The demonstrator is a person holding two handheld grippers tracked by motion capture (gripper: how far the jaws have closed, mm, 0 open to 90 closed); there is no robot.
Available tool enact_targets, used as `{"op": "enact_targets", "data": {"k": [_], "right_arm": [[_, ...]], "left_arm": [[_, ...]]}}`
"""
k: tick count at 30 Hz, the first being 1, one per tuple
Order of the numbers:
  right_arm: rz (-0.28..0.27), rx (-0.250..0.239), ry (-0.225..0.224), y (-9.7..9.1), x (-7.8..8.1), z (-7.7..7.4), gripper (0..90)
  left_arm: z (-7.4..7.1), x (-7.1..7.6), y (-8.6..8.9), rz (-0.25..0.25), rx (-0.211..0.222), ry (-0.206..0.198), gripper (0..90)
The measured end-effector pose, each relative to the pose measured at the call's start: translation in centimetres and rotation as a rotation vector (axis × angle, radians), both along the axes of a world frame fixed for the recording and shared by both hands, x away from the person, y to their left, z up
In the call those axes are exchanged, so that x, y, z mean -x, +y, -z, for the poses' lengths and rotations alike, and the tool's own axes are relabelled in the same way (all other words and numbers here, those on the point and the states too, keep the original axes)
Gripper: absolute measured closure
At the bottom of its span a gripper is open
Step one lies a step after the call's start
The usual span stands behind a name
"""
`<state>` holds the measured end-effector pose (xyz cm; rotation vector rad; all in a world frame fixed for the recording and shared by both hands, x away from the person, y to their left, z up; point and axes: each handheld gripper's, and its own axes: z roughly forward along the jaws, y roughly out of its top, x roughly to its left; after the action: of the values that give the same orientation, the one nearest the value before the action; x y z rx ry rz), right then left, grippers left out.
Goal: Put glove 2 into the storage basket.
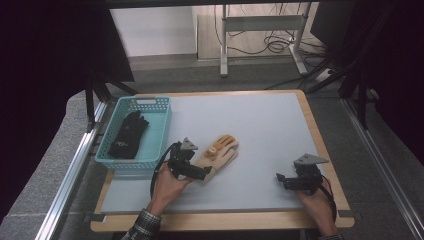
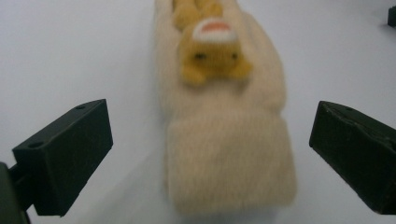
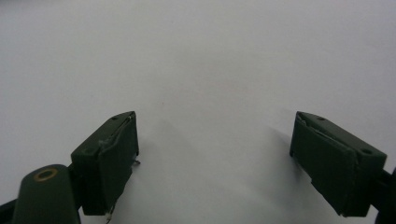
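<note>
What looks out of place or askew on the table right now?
Nothing looks spilled or damaged. One black glove lies in the blue basket, while the cream glove lies slanted on the grey mat, outside the basket. The left gripper is open at its cuff; the right gripper is open over bare mat.

Left gripper (image 1: 199, 172) sits at the cuff end of the tan glove (image 1: 220, 152), which lies flat near mid-table w/ fingers pointing away from the person. Right gripper (image 1: 284, 180) rests near the table's (image 1: 260, 125) right front, well apart from the glove. Teal basket (image 1: 159, 131) at left edge holds a black glove (image 1: 127, 135). Grey floor & cables beyond.
</note>
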<state>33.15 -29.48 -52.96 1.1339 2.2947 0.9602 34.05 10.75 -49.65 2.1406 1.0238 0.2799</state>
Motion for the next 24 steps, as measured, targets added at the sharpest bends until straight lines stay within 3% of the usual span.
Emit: {"op": "enact_targets", "data": {"k": [10, 15, 16, 18, 20, 24], "right_arm": [[0.000, -0.001, -0.001, 0.0, 0.0, 0.0, 15.0], [0.000, -0.001, -0.001, 0.0, 0.0, 0.0, 15.0], [0.000, -0.001, -0.001, 0.0, 0.0, 0.0, 14.9], [0.000, -0.001, -0.001, 0.0, 0.0, 0.0, 14.9], [0.000, -0.001, -0.002, 0.0, 0.0, 0.0, 14.9], [0.000, 0.000, -0.001, 0.0, 0.0, 0.0, 15.0]], "left_arm": [[1.0, -2.8, -4.0, 0.027, -0.084, 0.030, 3.1], [1.8, -3.7, -5.1, 0.036, -0.132, 0.045, 4.6], [2.3, -4.0, -5.5, 0.041, -0.166, 0.042, 5.7], [2.7, -4.2, -5.8, 0.053, -0.191, 0.042, 8.6], [2.9, -4.3, -5.9, 0.079, -0.168, 0.064, 13.0], [2.9, -4.0, -6.1, 0.098, -0.174, 0.061, 21.2]]}}
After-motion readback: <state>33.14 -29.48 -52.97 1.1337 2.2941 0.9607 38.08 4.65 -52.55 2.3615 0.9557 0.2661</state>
